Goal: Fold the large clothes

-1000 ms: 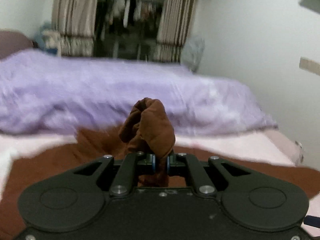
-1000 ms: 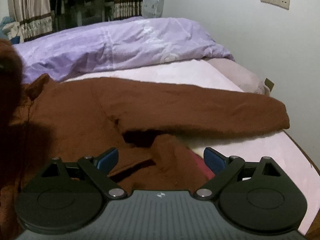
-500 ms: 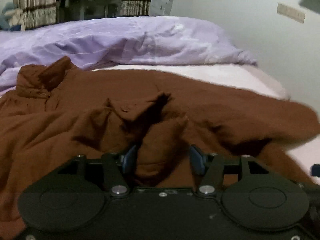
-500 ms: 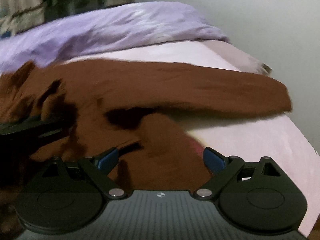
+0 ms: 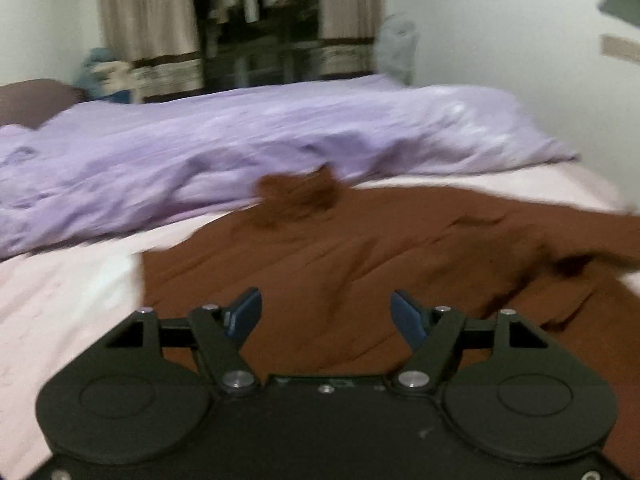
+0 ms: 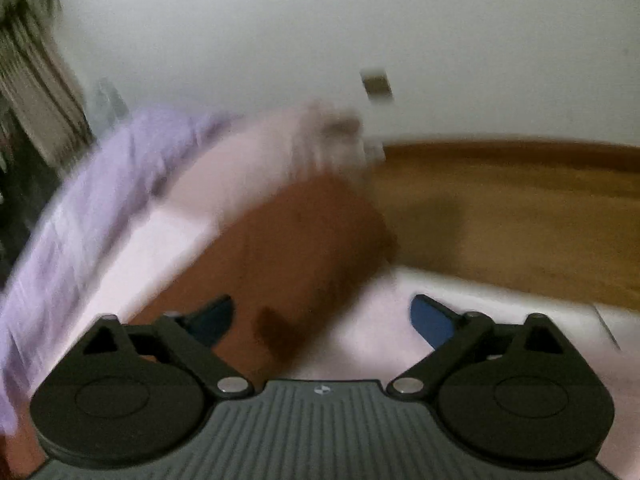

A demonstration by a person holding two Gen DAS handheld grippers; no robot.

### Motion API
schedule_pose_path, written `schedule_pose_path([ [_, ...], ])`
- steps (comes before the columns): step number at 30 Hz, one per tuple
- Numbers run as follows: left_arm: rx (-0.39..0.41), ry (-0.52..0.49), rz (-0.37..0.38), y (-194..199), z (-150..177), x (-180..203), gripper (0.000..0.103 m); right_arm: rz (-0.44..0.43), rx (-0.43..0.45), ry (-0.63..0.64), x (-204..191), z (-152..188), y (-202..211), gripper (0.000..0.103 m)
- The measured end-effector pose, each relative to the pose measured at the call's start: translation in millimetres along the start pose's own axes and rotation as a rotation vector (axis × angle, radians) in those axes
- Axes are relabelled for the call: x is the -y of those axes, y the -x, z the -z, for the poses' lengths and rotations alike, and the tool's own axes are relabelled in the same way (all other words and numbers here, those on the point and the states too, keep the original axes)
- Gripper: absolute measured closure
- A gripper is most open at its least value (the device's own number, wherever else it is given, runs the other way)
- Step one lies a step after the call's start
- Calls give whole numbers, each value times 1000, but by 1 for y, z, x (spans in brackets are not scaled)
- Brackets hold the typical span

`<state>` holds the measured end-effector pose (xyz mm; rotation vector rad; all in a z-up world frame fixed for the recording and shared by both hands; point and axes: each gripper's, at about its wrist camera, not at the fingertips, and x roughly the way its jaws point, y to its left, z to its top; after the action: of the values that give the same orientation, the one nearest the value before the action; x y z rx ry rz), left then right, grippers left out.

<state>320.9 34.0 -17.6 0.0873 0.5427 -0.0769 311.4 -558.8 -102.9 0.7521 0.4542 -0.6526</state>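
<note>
Left gripper (image 5: 326,316) has just been opening, its jaws wide with nothing pinched; the brown shirt (image 5: 360,256) lies spread on the bed (image 5: 60,300) right beneath and ahead. Right gripper (image 6: 322,320) gapes empty too, one sleeve (image 6: 288,248) stretching ahead between its fingers, blurred.

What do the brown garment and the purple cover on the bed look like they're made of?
Brown garment: a soft, matte woven cloth, perhaps cotton; it creases and lies limp. Purple cover: thin, smooth fabric with a faint sheen and fine wrinkles. Blur hides the weave.
</note>
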Motion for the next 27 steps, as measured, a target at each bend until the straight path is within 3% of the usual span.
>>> schedule_pose_path([
  [2, 14, 16, -77, 3, 14, -15, 30, 34, -43, -42, -5, -11, -14, 0],
  [3, 27, 32, -110, 3, 20, -23, 30, 50, -34, -58, -8, -14, -18, 16],
  [4, 11, 53, -138, 1, 25, -32, 30, 53, -24, -70, -9, -12, -19, 61],
  [6, -35, 82, -179, 3, 27, -51, 30, 22, -47, -101, -12, -14, -26, 79],
  [7, -30, 91, -200, 7, 29, -59, 30, -11, -37, -105, -11, -15, -23, 83],
  [9, 1, 110, -242, 16, 26, -77, 30, -121, 5, -85, -24, -15, -4, 83],
  [11, 12, 152, -277, 22, 21, -96, 30, -174, 72, 9, -51, -8, 27, 83],
  [14, 2, 239, -255, 29, 27, -113, 30, -274, 123, 141, -99, 12, 66, 83],
  [17, -54, 304, -233, 18, 31, -114, 30, -398, 110, 244, -156, 44, 95, 83],
  [20, -61, 338, -231, 19, 33, -110, 30, -517, 112, 335, -214, 90, 123, 83],
  [23, -80, 316, -225, 16, 33, -102, 30, -592, 98, 415, -268, 136, 147, 83],
  [27, -66, 261, -258, 15, 27, -101, 30, -697, 9, 500, -331, 196, 169, 83],
])
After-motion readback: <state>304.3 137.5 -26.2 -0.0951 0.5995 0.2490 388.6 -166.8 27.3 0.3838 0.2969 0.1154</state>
